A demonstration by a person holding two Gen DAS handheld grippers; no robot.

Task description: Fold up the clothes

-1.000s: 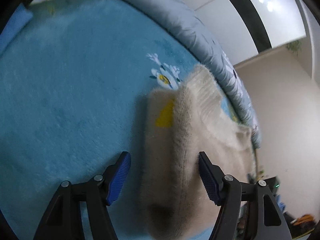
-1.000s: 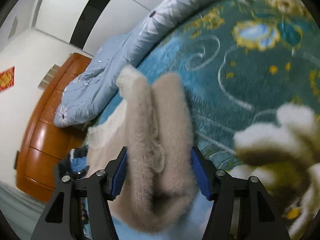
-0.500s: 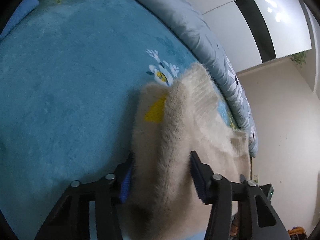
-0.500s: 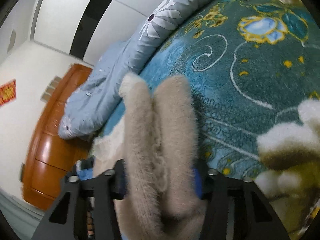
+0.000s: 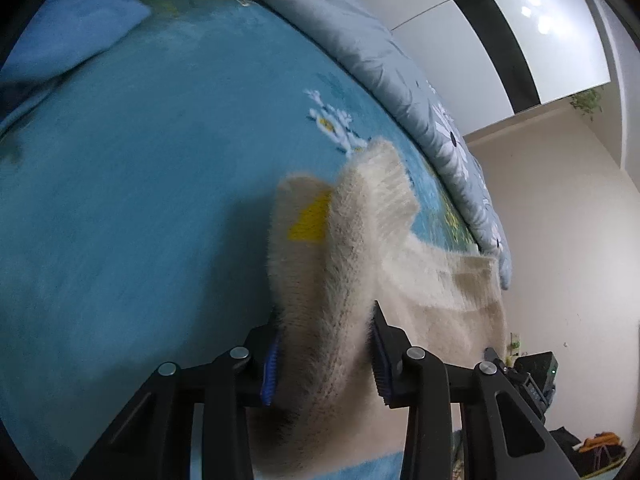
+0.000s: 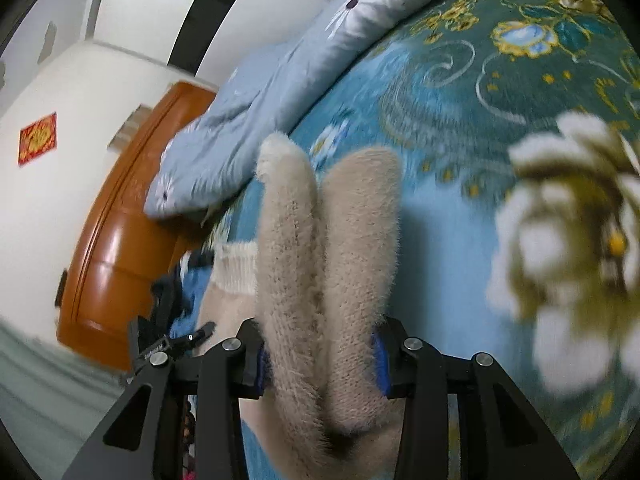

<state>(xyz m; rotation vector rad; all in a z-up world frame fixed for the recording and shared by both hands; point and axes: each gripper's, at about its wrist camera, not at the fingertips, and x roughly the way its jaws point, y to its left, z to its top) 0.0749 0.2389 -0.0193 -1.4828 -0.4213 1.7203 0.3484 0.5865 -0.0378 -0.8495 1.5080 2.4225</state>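
Spread across both views, a plush turquoise blanket with floral print (image 5: 140, 200), its large cream-and-olive flower (image 6: 568, 248) blurred in the right wrist view and its lower reaches cut off by the lens rim. Along the blanket's far edge, a rumpled pale blue-grey quilt with white daisies (image 5: 400, 80), running out of frame at both ends. Beyond the quilt in the right wrist view, an orange-brown wooden cabinet (image 6: 120, 248), partly hidden by the bedding, and a small red square decoration (image 6: 38, 139) on the white wall.

Lying on the blanket and lifted at two bunched folds, a fuzzy cream knitted sweater (image 5: 348, 264), with a yellow patch (image 5: 310, 220) half tucked into a fold, its ribbed hem stretching right toward the quilt; overall shape and sleeves hard to make out, lower part lost behind the gripper frames.

Clamped narrowly on one upright fold, the black left gripper with blue pads (image 5: 324, 356), fabric filling the gap between the jaws. Likewise pinched on a doubled, two-lobed fold (image 6: 328, 240), the black right gripper with blue pads (image 6: 320, 356), pads nearly buried in fuzz. At the lower left of the right wrist view, dark gear, too indistinct to identify.
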